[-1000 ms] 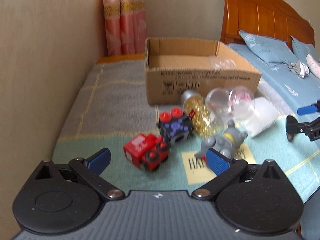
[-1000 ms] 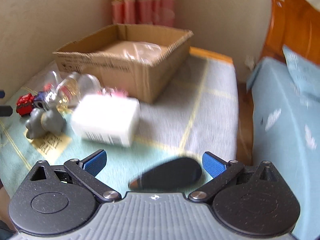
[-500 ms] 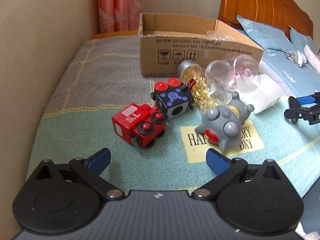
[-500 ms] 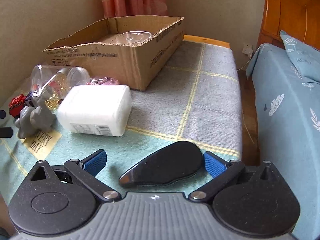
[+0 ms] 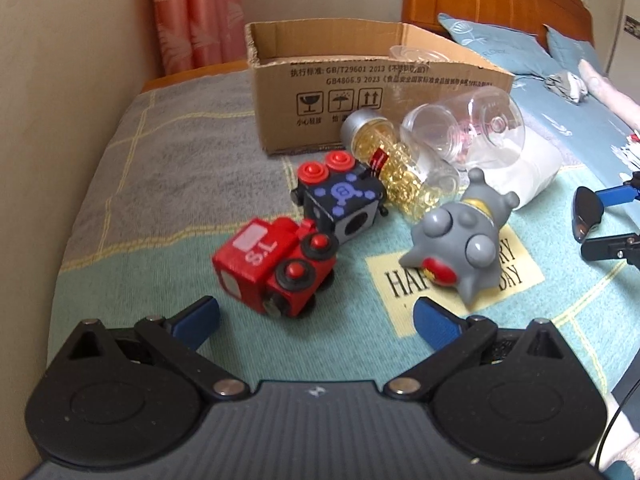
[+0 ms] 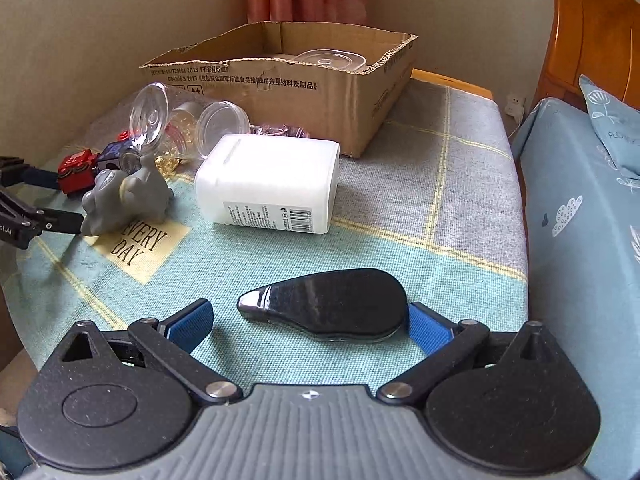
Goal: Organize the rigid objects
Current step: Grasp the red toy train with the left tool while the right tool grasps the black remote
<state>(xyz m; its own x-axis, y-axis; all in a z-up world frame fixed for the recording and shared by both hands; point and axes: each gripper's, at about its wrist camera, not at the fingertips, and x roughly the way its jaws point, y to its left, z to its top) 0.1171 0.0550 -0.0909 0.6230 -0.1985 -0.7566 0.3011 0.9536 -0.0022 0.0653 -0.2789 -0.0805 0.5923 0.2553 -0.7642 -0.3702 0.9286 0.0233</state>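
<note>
My left gripper (image 5: pixel 316 316) is open, low over the blanket, with a red toy train (image 5: pixel 272 268) just ahead between its fingers. A black-and-blue toy block (image 5: pixel 340 204), a jar of gold beads (image 5: pixel 400 176), a clear jar (image 5: pixel 464 128) and a grey toy figure (image 5: pixel 460 248) lie beyond. My right gripper (image 6: pixel 308 320) is open around a black teardrop-shaped object (image 6: pixel 332 304), whose wide end touches the right finger (image 6: pixel 424 326). A white box (image 6: pixel 268 184) lies ahead. An open cardboard box (image 6: pixel 304 80) holds a clear lid (image 6: pixel 328 58).
A wall runs along the left side in the left wrist view. A blue bed (image 6: pixel 580 200) with a wooden headboard (image 5: pixel 480 4) stands to the right. The blanket's edge is near both grippers. Pink curtains (image 5: pixel 188 20) hang behind the cardboard box.
My left gripper has moved forward and down towards the red train. My right gripper has dropped lower and closer around the black object, which now lies flat on the blanket.
</note>
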